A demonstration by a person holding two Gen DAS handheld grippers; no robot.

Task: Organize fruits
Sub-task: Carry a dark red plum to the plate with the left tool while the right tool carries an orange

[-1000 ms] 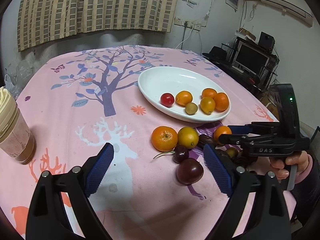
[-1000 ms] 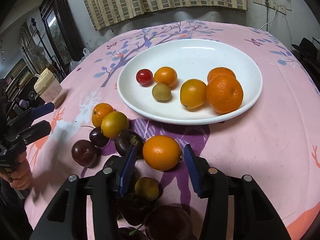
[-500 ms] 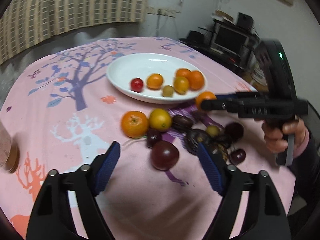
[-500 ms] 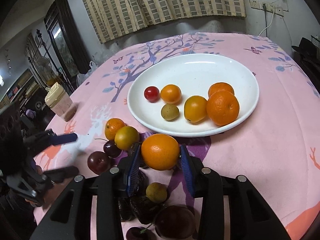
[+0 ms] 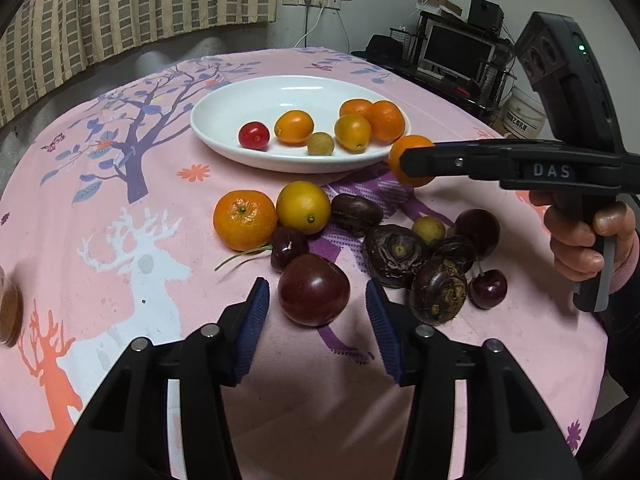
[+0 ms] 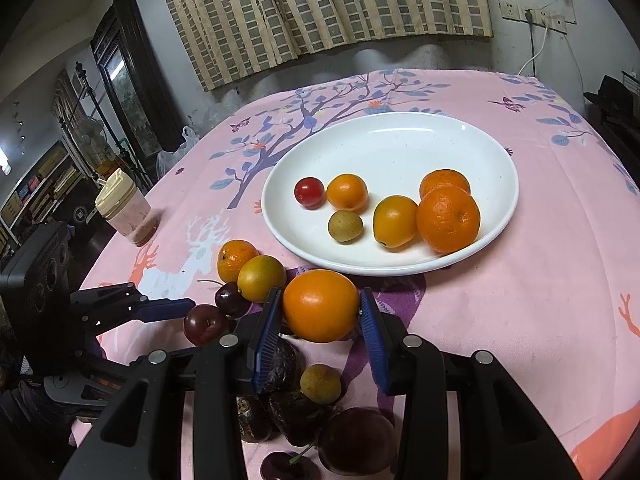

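Nearest in the left wrist view, the left gripper (image 5: 314, 312) stands with jaws wide, flanking the dark plum (image 5: 313, 289) without touching it. Beyond, at 12 o'clock, loose fruit crowds the bench (image 5: 120, 208). At 1 o'clock the right gripper (image 6: 320, 312) has its jaws closed on an orange (image 6: 320, 305), lifted clear of the cloth just short of the white plate (image 6: 496, 152). The fruit is round and held only at its sides; it could slip or roll off the shallow rim if released early, or knock fruit already plated.
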